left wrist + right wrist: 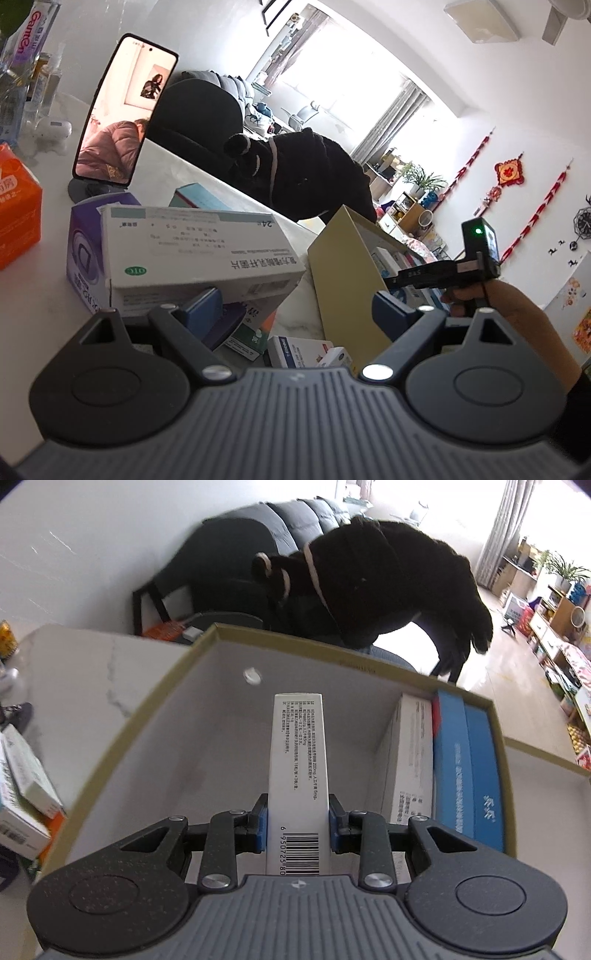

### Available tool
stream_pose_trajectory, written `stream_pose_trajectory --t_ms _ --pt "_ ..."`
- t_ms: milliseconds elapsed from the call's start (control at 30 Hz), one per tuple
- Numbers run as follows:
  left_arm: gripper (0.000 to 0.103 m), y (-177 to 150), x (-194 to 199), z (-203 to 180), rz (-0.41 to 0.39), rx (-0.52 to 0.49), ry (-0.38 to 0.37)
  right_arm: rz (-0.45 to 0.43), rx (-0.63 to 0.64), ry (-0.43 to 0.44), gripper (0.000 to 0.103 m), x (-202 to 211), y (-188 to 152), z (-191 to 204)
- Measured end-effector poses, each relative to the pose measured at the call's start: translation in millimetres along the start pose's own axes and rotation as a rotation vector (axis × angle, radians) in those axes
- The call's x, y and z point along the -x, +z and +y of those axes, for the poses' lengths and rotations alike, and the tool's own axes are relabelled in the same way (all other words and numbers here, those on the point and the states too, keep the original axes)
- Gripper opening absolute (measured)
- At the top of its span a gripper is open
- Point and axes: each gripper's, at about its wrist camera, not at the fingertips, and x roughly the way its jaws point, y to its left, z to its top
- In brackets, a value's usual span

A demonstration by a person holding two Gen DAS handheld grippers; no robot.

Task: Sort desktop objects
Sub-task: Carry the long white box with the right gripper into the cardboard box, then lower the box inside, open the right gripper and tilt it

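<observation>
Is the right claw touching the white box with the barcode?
Touching. The right wrist view shows the right claw with both blue pads pressed against the sides of the white box, no gap, above the storage box.

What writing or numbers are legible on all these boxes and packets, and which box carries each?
"GumCn" on the tall packet at the back of the table.
"24" and "OTC" on the white medicine box, seen upside down; its Chinese print is too blurred.
"6 950725 80", cut off, under the barcode of the slim white box held in the right tongs; its small print is unreadable.
White text on the blue box: too blurred.
</observation>
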Motion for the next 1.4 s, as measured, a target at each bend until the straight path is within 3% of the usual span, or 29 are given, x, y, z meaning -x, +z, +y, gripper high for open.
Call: stream_pose_trajectory --t_ms 533,700,767,933,1133,1300,1400 --pt "0.090 4 -7 -12 0.012 -0.042 -0.020 0.024 -0.014 -0.050 0.033 -16 -2 3" --pt "0.090 3 -6 -16 0.010 -0.047 -0.025 0.016 0.038 -0.069 0.036 -15 -2 4" --pt "0.090 2 -8 -17 0.011 -0.050 -0.028 0.004 0.083 -0.070 0.043 -11 -2 6" --pt "0.090 0 -10 -21 0.009 -0.054 -0.045 -0.089 0.298 -0.015 0.059 11 -5 8" --pt "0.090 -4 -12 -24 0.017 -0.056 -0.045 -0.196 0.655 0.081 0.062 38 -26 9" --pt "0.090 -5 -12 -24 0.019 -0.053 -0.038 -0.239 0.945 0.029 0.062 40 -48 24" --pt "0.090 -5 -12 -25 0.017 -0.053 -0.036 -0.213 1.129 0.001 0.064 35 -60 38"
